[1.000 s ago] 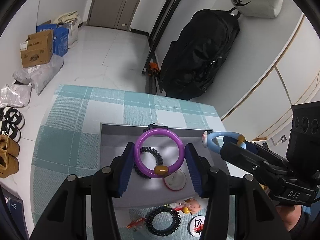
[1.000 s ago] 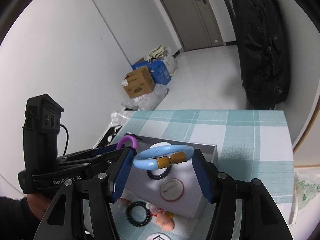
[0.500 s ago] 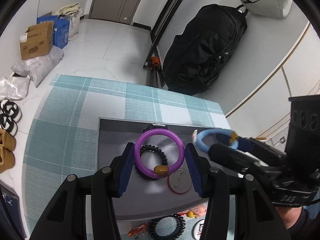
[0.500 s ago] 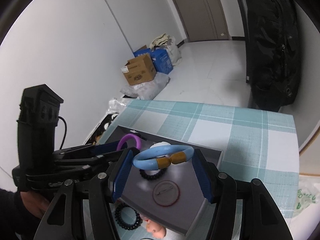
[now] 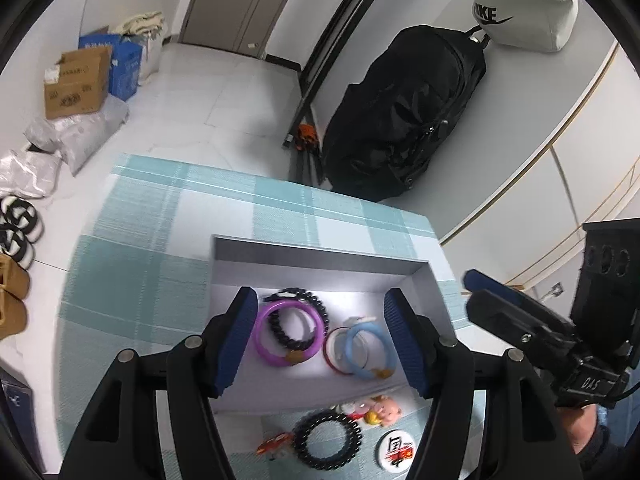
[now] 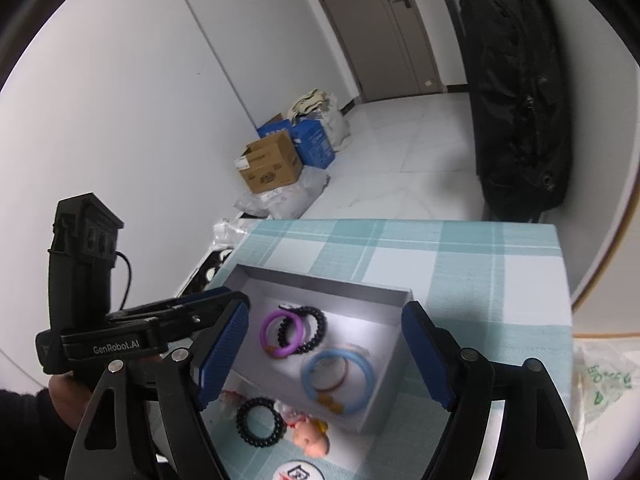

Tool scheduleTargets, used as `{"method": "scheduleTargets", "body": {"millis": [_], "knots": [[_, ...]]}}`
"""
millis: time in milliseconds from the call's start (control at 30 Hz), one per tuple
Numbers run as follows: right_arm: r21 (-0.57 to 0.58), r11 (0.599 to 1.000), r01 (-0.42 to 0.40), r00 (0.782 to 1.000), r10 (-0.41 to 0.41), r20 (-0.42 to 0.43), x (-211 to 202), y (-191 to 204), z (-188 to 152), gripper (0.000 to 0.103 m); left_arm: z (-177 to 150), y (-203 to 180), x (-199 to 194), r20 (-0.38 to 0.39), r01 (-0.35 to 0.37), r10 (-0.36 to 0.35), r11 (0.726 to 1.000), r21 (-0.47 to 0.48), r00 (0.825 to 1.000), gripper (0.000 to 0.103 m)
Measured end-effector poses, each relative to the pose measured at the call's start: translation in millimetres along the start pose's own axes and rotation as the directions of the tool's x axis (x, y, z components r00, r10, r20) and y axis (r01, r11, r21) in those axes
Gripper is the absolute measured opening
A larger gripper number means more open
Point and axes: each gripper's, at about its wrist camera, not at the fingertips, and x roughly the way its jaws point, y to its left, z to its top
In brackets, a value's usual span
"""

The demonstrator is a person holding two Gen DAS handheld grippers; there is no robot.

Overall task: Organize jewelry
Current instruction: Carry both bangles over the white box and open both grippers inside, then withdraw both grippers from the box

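A grey box [image 5: 320, 257] [image 6: 325, 283] sits on the checked cloth. In it lie a purple bangle [image 5: 260, 345] [image 6: 265, 335] around a black coil hair tie [image 5: 317, 309] [image 6: 317, 321], and a light blue bangle [image 5: 351, 343] [image 6: 370, 380] over a red-rimmed round badge [image 5: 333, 349]. My left gripper [image 5: 320, 296] [image 6: 216, 298] hovers over the box with its jaws opening and nothing pressed between the pads. Above the box's right part, my right gripper [image 6: 325, 308] [image 5: 492, 296] is opening too, and it holds nothing.
In front of the box lie a second black coil hair tie [image 5: 326, 440] [image 6: 258, 422], a small pig figure [image 5: 380, 414] [image 6: 310, 436], a round badge [image 5: 396, 450] and a red trinket [image 5: 274, 446]. A black bag [image 5: 404, 120] stands beyond the table. A plastic bag [image 6: 600, 380] lies at the right.
Both grippers have widened and let go of their bangles. The purple and the blue bangle, held between the pads before, now lie in the grey box.
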Motion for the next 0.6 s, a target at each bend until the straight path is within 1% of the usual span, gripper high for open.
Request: {"method": "scheduleTargets", "body": {"millis": [167,433,500,600], "knots": [[-0.004,1.000,0.028,0.999,-0.028,0.022,-14,3,-7,0.084,-9,-1,-10,0.016,-0.065,0.065,0.998,0.009,0.998,0.061],[-0.024,0.997,0.070,0.996,-0.068,0.057,-37,12,-25,0.088,-25,-12,-28,0.049,-0.143,0.141,0.988,0.051,0.989,0.062],[-0.030,0.996,0.081,0.995,-0.079,0.067,-42,15,-30,0.093,-29,-12,-31,0.049,-0.160,0.157,0.986,0.050,0.986,0.062],[-0.042,0.995,0.093,0.993,-0.090,0.076,-49,20,-38,0.097,-36,-10,-35,0.048,-0.172,0.170,0.984,0.042,0.984,0.062]]}}
